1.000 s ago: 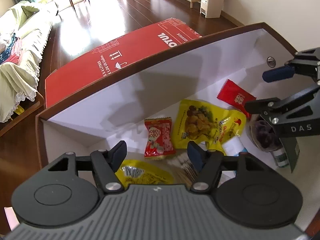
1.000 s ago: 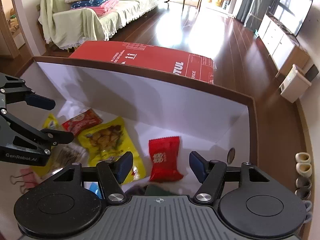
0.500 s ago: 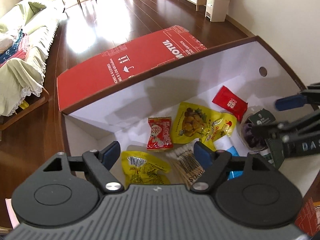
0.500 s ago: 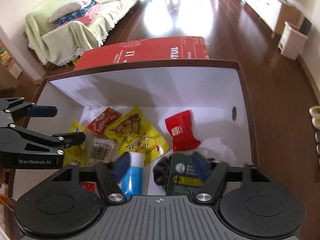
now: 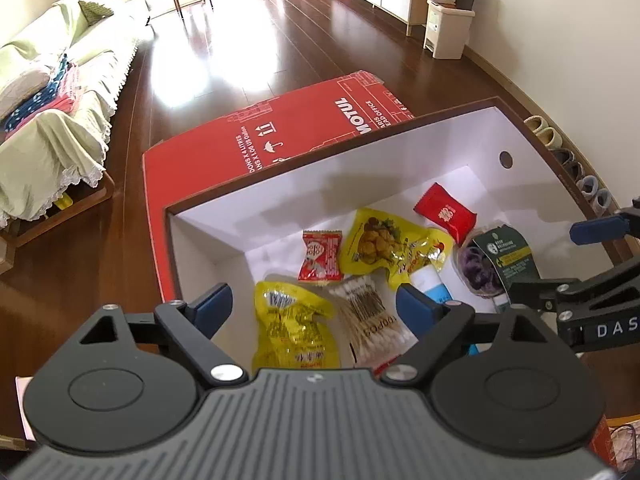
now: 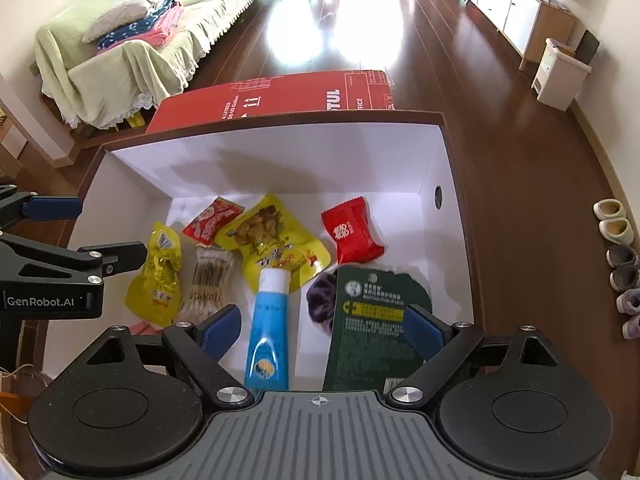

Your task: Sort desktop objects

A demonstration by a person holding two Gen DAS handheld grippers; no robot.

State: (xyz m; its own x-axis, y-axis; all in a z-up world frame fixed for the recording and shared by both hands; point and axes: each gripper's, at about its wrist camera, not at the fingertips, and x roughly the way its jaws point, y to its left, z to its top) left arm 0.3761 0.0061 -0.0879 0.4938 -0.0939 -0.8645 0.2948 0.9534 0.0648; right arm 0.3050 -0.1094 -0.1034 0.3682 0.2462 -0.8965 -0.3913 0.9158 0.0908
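Looks like you're pretty far in — the white-lined cardboard box [image 6: 448, 168] already has a pile on its floor: a big yellow snack pouch [image 6: 276, 240], a red snack packet [image 6: 352, 234], a blue tube with a white cap [image 6: 269, 320], a clear pack of cotton swabs [image 6: 208, 278], and a dark green card with purple hair ties [image 6: 376, 320]. Your left gripper [image 5: 310, 308] and right gripper [image 6: 322, 326] both hang above the box, jaws spread wide, holding nothing. What's left on the desk? Can't really tell — barely any of it shows.
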